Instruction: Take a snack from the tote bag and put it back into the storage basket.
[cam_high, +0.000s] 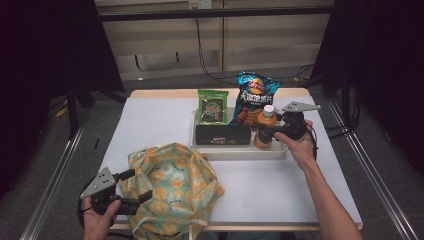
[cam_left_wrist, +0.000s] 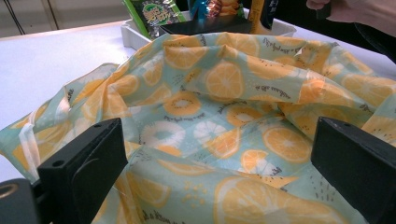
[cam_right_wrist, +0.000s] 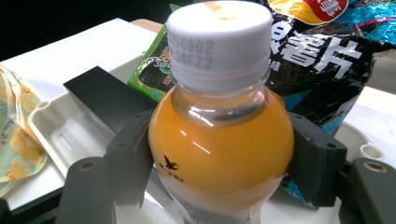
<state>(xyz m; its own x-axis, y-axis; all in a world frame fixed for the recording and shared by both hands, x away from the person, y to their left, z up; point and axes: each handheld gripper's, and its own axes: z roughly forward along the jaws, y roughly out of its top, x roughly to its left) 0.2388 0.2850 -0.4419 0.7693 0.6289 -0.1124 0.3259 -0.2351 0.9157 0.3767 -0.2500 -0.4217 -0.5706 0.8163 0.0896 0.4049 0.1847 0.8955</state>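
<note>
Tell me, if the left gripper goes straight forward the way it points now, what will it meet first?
Most likely the orange-print bag: the left gripper stands open at the bag's edge, and the cloth lies directly ahead between its jaws. The white tray comes only farther behind.

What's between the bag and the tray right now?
Nothing: bare white table separates the bag from the tray, seen in the high view.

My white counter (cam_high: 150, 125) carries two things. A white tray (cam_high: 240, 151) sits toward the far side. An orange-print fabric bag (cam_high: 172, 185) lies crumpled at the near edge.
</note>
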